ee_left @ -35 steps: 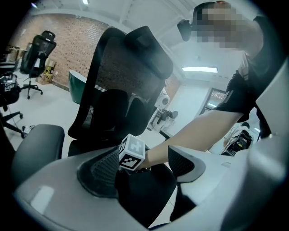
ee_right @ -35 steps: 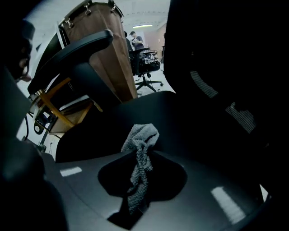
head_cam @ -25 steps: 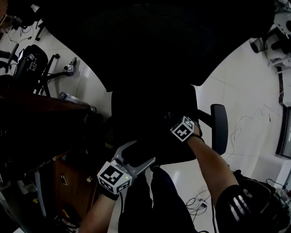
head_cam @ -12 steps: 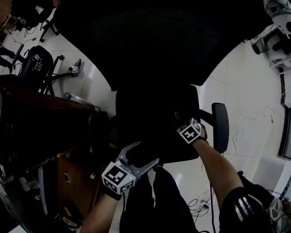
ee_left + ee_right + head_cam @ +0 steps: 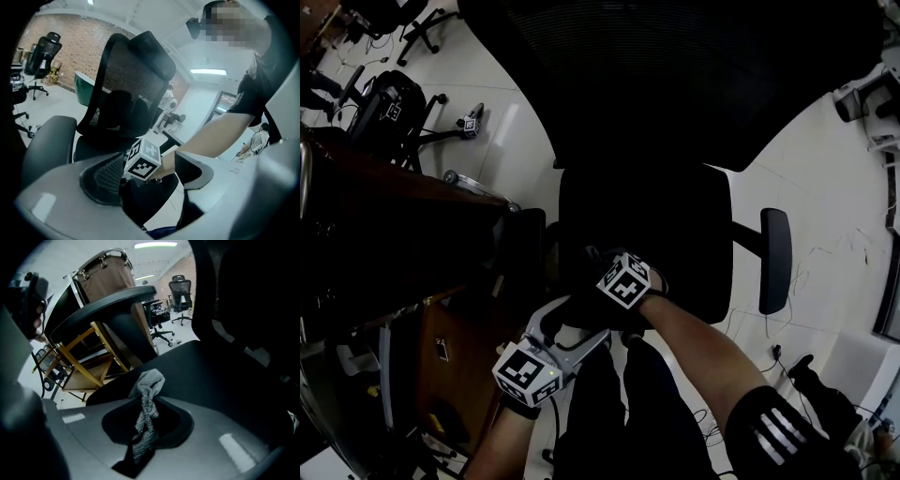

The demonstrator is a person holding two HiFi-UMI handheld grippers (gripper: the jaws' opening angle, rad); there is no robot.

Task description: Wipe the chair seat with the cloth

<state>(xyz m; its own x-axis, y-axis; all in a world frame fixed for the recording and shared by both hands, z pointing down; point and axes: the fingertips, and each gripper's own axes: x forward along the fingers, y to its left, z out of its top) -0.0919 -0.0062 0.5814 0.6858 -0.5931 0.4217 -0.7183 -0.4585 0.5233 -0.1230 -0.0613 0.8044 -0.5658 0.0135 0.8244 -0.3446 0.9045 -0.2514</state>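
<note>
Leftward across the chair seat (image 5: 694,234) goes the right gripper (image 5: 143,441) compared with a second ago. Its marker cube (image 5: 625,279) now sits over the seat's front-left corner, just beside the left gripper (image 5: 567,328).

The wiping stroke looks to be in hand, near the end of one sideways pass. The right fingers are closed tight on the cloth (image 5: 149,385), which stands pinched and bunched between them. Its free end curls over above the seat surface (whether it presses flat on the seat cannot be made out from the head view, which is very dark there). The left fingers (image 5: 110,173) stand wide apart with nothing held. Only the other gripper's cube and the person's forearm show through the gap.

The next move probably calls for a return stroke toward the right armrest (image 5: 775,258), with the cloth kept pressed down and its loose end spread so that more of it meets the seat.

The cloth is grey, nubbly terry, soft and twisted into a rope-like wad. The seat is matt black, smooth and gently rounded at its front edge. The backrest (image 5: 694,75) is black ribbed mesh, curved and see-through in the left gripper view. The armrest is a padded black oblong. A dark wooden desk (image 5: 394,234) stands just to the left of the chair.
</note>
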